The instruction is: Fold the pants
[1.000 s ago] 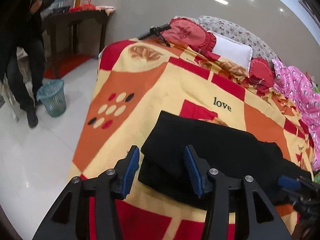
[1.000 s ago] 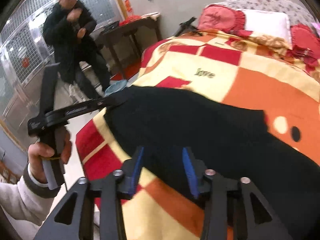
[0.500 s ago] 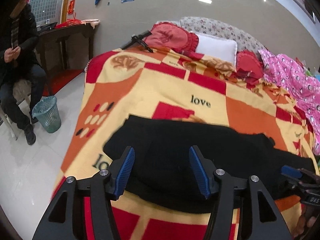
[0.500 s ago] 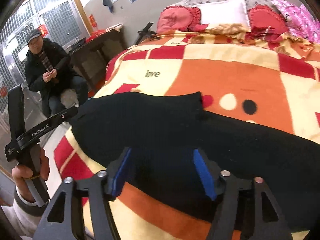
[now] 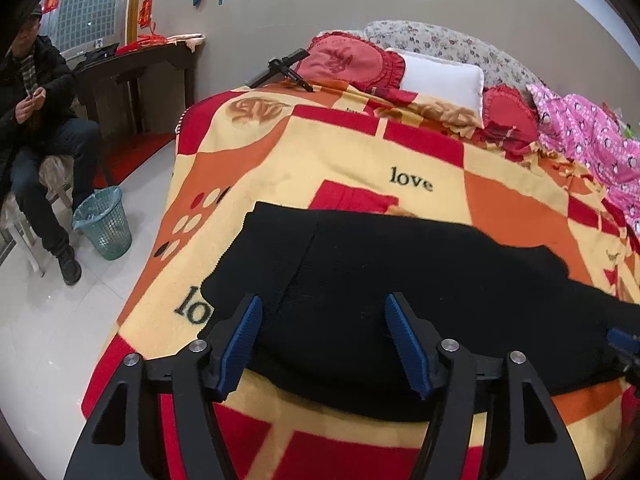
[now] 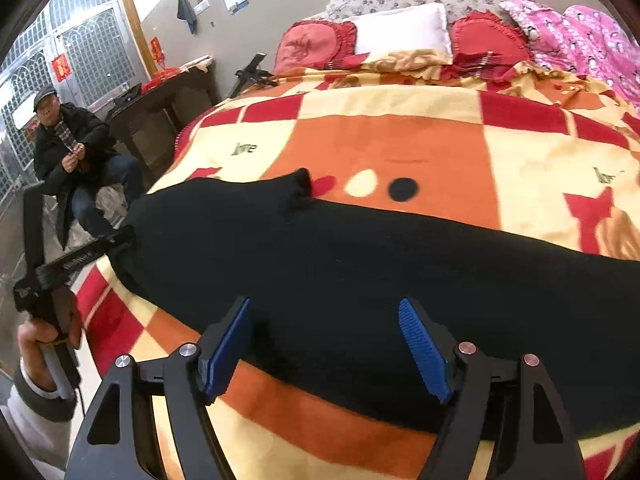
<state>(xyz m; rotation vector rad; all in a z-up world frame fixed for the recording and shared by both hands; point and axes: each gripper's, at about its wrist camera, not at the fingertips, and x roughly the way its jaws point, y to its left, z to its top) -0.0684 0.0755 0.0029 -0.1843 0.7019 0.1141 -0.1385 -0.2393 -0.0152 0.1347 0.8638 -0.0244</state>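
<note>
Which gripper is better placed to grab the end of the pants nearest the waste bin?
Probably left: the left gripper, jaws opening, hangs over that end of the black pants; the right gripper is mid-length.

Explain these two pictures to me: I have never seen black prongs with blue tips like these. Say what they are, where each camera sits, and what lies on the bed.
There is no robot here. A person holds one hand-held gripper in each hand, each with a camera looking along its two blue-padded fingers. One picture looks out from the left hand-held gripper, the other from the right hand-held gripper. Black pants lie partly folded on an orange, red and yellow blanket. Both sets of jaws are opening above the cloth and hold nothing. The person's left hand shows in the right view.
</note>
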